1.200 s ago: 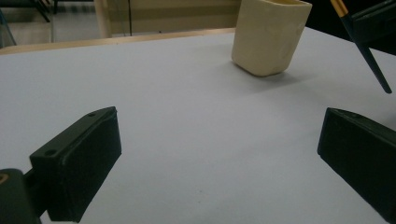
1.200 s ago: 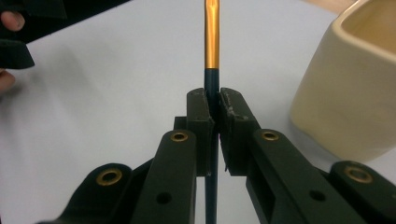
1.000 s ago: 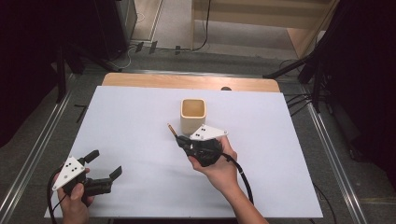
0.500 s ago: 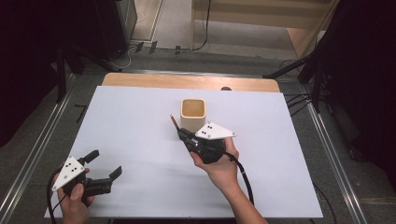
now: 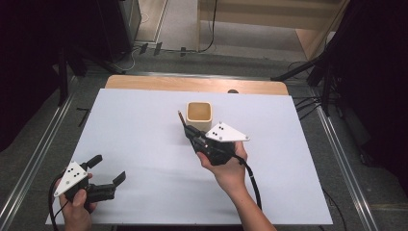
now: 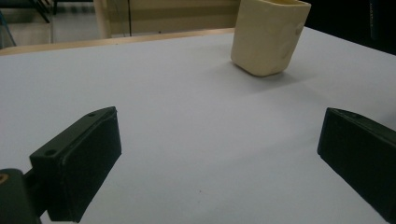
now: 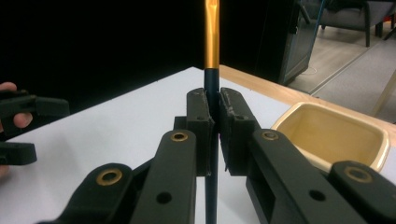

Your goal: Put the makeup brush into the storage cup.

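Observation:
My right gripper (image 5: 190, 134) is shut on a thin brush (image 5: 181, 119) with a dark handle and an orange band, just left of and in front of a cream square cup (image 5: 198, 111). In the right gripper view the jaws (image 7: 215, 116) clamp the dark handle and the brush (image 7: 211, 32) stands upright, with the cup (image 7: 331, 135) to the right. My left gripper (image 5: 108, 168) rests open at the near left of the white table (image 5: 144, 120) with nothing between its jaws. From the left gripper (image 6: 219, 158), the cup (image 6: 268, 37) stands far ahead on the right.
The white sheet covers a wooden table whose far edge (image 5: 192, 84) shows bare wood. Metal rails (image 5: 38, 159) run along both sides on the floor. Dark stands and cables lie beyond the table.
My right gripper has shifted a little away from the person, toward the cup, carrying the brush. The left gripper has stayed put.

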`<act>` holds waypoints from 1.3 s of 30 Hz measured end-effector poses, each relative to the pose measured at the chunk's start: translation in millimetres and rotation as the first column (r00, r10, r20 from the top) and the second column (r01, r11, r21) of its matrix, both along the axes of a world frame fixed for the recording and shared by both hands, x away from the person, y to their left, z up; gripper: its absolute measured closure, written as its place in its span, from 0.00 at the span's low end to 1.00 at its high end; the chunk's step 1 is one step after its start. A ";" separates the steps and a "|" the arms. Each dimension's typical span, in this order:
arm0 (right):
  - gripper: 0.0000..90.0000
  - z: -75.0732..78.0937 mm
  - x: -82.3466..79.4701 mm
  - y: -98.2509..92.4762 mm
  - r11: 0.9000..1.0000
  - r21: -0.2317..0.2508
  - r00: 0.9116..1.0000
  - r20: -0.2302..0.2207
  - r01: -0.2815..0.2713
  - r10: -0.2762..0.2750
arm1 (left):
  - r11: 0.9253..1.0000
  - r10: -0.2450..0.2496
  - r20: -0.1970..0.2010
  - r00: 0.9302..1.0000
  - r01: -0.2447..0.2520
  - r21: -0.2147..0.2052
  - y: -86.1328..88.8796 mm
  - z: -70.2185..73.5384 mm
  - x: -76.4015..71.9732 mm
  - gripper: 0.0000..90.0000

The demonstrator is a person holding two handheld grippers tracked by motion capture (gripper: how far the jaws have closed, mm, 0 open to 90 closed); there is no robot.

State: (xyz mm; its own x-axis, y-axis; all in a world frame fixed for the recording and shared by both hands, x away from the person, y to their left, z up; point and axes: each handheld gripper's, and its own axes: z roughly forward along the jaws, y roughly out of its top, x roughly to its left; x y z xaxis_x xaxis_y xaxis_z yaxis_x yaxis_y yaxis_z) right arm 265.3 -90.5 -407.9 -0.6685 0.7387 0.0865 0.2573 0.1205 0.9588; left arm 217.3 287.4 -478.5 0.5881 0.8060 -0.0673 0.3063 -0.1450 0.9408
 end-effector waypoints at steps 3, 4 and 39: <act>0.94 3.2 1.0 -1.0 1.000 0.009 1.000 0.013 0.006 -0.006 | 1.000 -0.001 0.000 1.000 0.001 0.000 -0.1 0.0 0.0 0.00; 0.94 4.1 1.6 -1.6 1.000 0.008 1.000 0.017 0.008 -0.008 | 1.000 -0.001 -0.001 1.000 0.001 0.001 -0.2 0.0 0.0 0.00; 0.94 23.2 33.1 -31.7 0.984 0.143 0.987 0.107 0.108 -0.124 | 1.000 0.001 0.000 1.000 -0.001 -0.002 0.2 -0.1 -0.1 0.00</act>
